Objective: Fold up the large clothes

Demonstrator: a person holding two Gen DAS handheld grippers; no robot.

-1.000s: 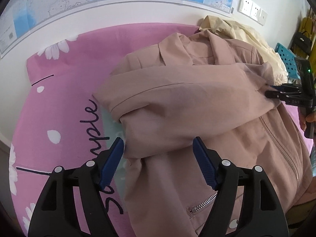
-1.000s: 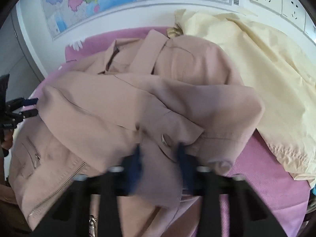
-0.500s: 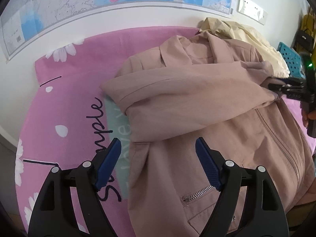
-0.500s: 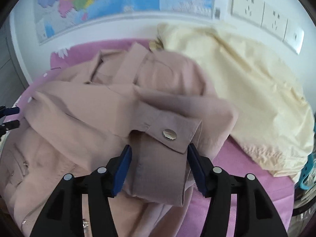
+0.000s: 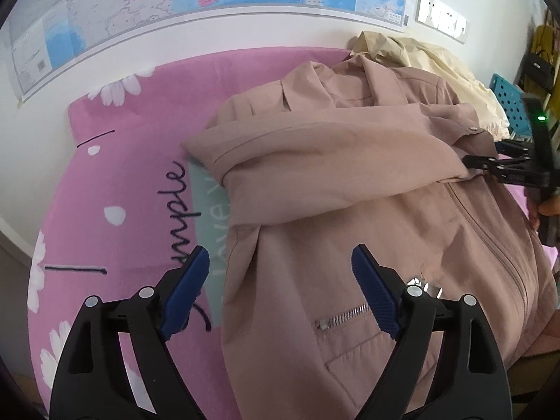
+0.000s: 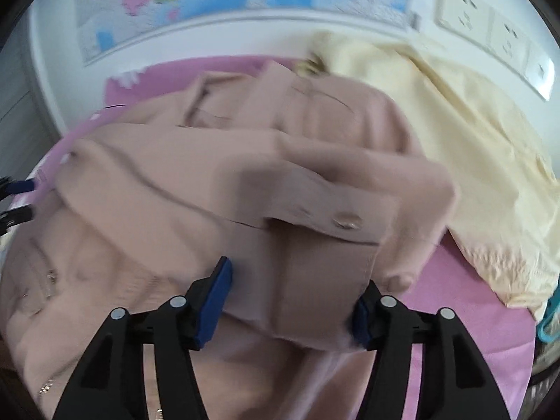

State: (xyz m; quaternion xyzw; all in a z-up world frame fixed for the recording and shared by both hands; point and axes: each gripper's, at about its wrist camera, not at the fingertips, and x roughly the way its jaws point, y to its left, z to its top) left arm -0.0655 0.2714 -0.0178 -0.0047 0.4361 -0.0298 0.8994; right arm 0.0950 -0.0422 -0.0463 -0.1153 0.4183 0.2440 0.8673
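Observation:
A dusty-pink zip jacket [image 5: 350,189] lies on a pink flowered sheet [image 5: 115,161], one sleeve folded across its chest. My left gripper [image 5: 280,287] is open and empty, hovering over the jacket's lower left side near the pocket zip [image 5: 344,315]. My right gripper [image 6: 292,297] is open, its jaws wide around the sleeve cuff [image 6: 322,259] with a snap button [image 6: 346,222]; the cuff lies loose between them. In the left wrist view the right gripper [image 5: 490,161] is at the sleeve end on the jacket's right.
A pale yellow garment [image 6: 472,147] lies bunched at the back right against the wall. A map [image 5: 210,0] and wall sockets [image 6: 497,31] are behind. A blue plastic basket [image 5: 507,105] stands at the far right.
My right gripper has opened from its grip on the sleeve cuff and left the sleeve across the chest. My left gripper has drawn back toward the jacket's hem, still open.

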